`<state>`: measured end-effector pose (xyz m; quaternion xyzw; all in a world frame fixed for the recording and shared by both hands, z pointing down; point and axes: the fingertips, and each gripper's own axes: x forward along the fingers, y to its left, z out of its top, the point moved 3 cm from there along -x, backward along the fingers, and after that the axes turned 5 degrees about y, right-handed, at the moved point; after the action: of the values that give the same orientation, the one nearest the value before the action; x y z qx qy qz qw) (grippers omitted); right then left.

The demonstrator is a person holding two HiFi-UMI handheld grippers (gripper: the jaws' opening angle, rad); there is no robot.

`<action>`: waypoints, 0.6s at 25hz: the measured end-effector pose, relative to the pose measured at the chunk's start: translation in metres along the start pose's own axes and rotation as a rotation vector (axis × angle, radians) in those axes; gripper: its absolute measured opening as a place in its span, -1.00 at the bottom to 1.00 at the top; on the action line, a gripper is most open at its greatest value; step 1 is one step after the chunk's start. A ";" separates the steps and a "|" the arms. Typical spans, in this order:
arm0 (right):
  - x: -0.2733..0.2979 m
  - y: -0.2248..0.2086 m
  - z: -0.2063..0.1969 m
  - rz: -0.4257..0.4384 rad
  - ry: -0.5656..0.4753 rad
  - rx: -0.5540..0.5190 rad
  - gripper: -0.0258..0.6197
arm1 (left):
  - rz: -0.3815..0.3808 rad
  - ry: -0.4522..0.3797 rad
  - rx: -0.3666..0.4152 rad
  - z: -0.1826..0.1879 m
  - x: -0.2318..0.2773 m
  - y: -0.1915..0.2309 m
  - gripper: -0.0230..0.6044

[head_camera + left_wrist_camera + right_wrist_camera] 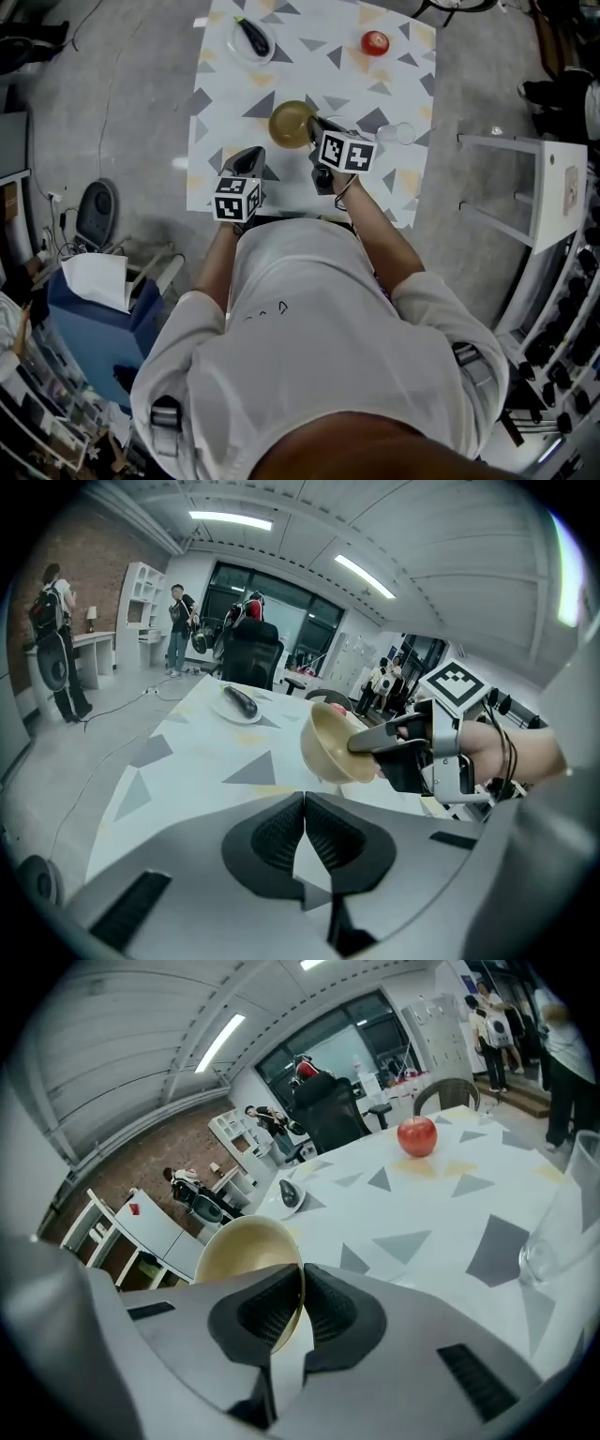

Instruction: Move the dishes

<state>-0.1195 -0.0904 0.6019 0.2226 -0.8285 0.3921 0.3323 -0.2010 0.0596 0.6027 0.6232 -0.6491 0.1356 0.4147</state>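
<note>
While the left gripper (pixel 304 797) is being held closed and empty, the tan bowl (pixel 239 1246) is being gripped at its rim by the right gripper (pixel 302 1274) above the middle of the table (pixel 314 61).

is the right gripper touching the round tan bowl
Touching. In the right gripper view, the right gripper has its jaws clamped on the rim of the round tan bowl.

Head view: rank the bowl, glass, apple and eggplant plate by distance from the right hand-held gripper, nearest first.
1. The bowl, clamped by its rim in the right hand-held gripper, just left of the jaws.
2. The glass, off to the right.
3. The apple, far right, and the eggplant plate, far left, are too close to call.
</note>
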 end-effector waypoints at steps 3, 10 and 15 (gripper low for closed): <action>0.015 -0.004 -0.004 -0.019 0.029 0.082 -0.89 | -0.006 0.000 -0.019 -0.004 0.001 0.005 -0.86; 0.041 -0.010 -0.015 -0.047 0.060 0.247 -0.89 | -0.014 0.007 -0.039 -0.012 0.001 0.009 -0.86; 0.051 -0.014 -0.021 -0.074 0.064 0.366 -0.89 | -0.005 0.006 -0.046 -0.013 -0.003 0.013 -0.86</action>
<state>-0.1372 -0.0876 0.6560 0.2972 -0.7234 0.5308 0.3267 -0.2082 0.0728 0.6130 0.6148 -0.6492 0.1216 0.4311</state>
